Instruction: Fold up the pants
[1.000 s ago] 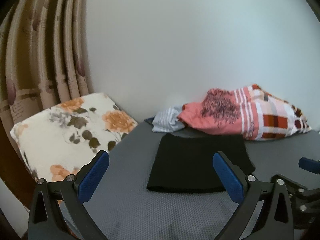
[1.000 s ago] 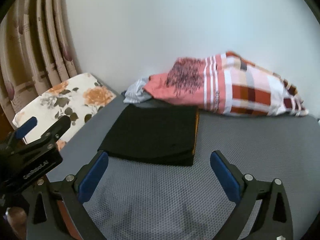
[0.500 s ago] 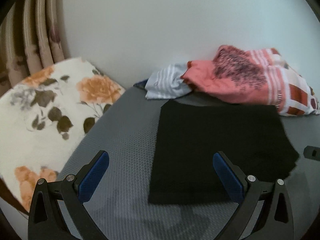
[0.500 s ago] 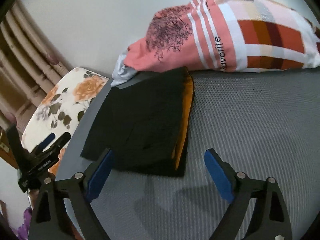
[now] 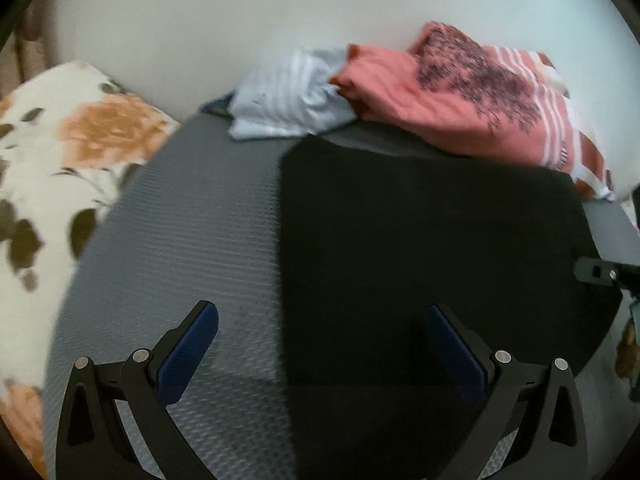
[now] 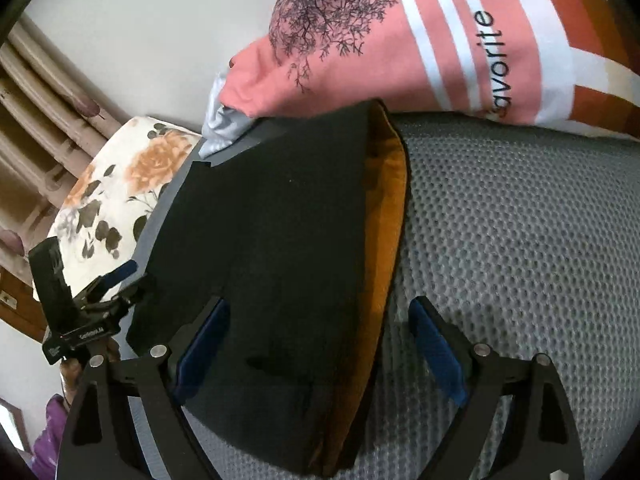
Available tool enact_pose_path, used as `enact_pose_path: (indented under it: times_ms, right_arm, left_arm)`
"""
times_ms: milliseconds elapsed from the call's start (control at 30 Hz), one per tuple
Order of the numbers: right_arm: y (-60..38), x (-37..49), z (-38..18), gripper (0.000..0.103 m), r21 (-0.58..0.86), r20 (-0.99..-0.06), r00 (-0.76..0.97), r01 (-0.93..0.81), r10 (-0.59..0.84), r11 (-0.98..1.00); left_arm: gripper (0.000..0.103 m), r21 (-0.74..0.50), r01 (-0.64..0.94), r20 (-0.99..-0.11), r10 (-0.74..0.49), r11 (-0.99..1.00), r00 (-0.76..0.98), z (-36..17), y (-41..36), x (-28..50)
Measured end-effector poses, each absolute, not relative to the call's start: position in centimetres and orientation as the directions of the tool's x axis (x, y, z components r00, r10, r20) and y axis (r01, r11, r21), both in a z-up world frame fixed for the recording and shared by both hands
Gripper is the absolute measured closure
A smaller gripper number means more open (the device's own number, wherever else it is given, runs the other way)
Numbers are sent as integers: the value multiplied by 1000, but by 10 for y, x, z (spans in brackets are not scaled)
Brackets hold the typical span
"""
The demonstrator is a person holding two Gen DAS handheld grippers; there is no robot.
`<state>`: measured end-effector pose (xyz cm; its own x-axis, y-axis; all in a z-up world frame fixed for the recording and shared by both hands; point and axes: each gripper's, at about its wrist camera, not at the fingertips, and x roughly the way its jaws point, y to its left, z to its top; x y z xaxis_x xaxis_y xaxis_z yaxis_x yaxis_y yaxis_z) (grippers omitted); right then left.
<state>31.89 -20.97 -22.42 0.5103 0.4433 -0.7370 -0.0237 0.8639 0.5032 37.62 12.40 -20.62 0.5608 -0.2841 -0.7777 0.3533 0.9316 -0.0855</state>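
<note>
Black pants (image 5: 420, 248) lie folded flat on the grey textured mat (image 5: 192, 232). An orange lining shows along their right edge in the right wrist view (image 6: 384, 224). My left gripper (image 5: 320, 344) is open, low over the pants' near left edge. My right gripper (image 6: 320, 344) is open and straddles the pants' near right edge (image 6: 280, 280), close above the cloth. The left gripper also shows in the right wrist view (image 6: 92, 304), at the pants' left side.
A pink striped and checked cloth heap (image 6: 400, 48) and a pale blue striped garment (image 5: 288, 96) lie behind the pants by the white wall. A floral pillow (image 5: 52, 168) lies left of the mat. Curtains (image 6: 44, 92) hang at far left.
Both grippers have moved forward and down toward the pants, which now fill much more of each view. Both stay open.
</note>
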Motion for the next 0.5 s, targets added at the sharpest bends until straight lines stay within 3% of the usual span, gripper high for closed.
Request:
enact_pose_path:
  times_ms: [100,133,200,233,300,367,500]
  right_arm:
    - [-205,325,-225,16,530,-720,502,-49,479,847]
    - [-203,326,-225,25,538,-713,499,-62,493,840]
    - [-199,329,-226,29,542,-712,488,-75,505,837]
    - [-198,330,-226,39,541,-712,487,-79,506,837]
    - [-201,333,-229,60,539,-717,487,-69,500,840]
    - [-205,334,-233,64,581,-690,493,-58,529,812]
    - [-204,330,-231,70,586,-665,533,-63,523,808]
  left_arm:
    - [0,-93,393,-786,-310,915,535,-214,116,378]
    - [0,-122,419,-786,-345,900,512,-217,113,378]
    - [4,-168,446,-784,-394,879,480,-220,110,378]
    - [7,-184,446,-782,-406,876,473,-222,109,379]
    - [21,-190,420,-769,-401,887,498,-221,110,379]
    - [46,-179,387,-760,-377,905,530,-217,113,380]
    - [60,-159,354,-747,-347,922,568,-214,114,383]
